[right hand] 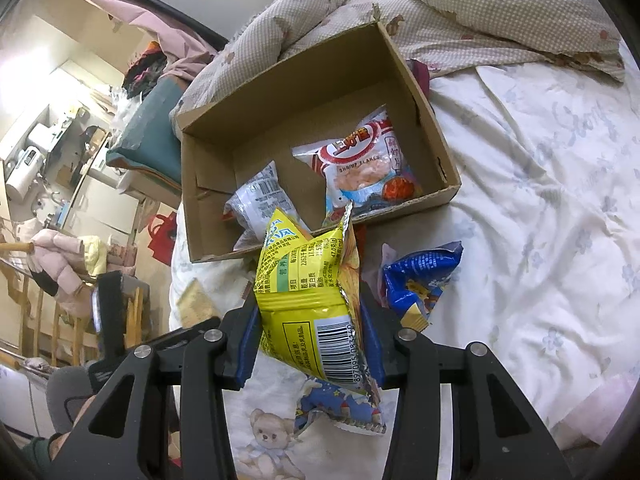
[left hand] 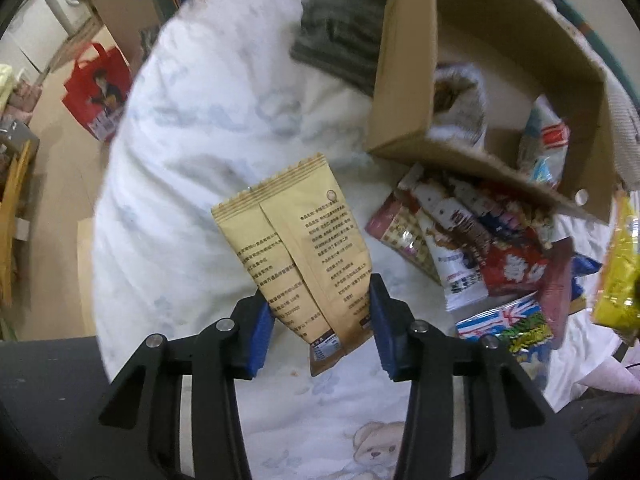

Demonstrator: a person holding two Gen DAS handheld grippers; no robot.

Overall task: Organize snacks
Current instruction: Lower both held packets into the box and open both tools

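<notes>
My left gripper [left hand: 320, 320] is shut on a tan paper snack bag [left hand: 296, 240], held above the white bedsheet. My right gripper [right hand: 310, 332] is shut on a yellow foil snack bag [right hand: 308, 284], just in front of an open cardboard box [right hand: 440, 128]. The box holds a shrimp-flakes bag [right hand: 360, 164] and a silver bag [right hand: 260, 200]. In the left wrist view the box [left hand: 404, 80] stands at upper right, with a pile of loose snack bags [left hand: 472, 252] in front of it and the yellow bag [left hand: 618, 280] at the right edge.
A blue snack bag [right hand: 420, 276] lies on the sheet right of my right gripper. A checked quilt [right hand: 460, 8] is bunched behind the box. A dark folded cloth [left hand: 340, 40] lies left of the box. A red bag [left hand: 98, 88] stands on the floor beside the bed.
</notes>
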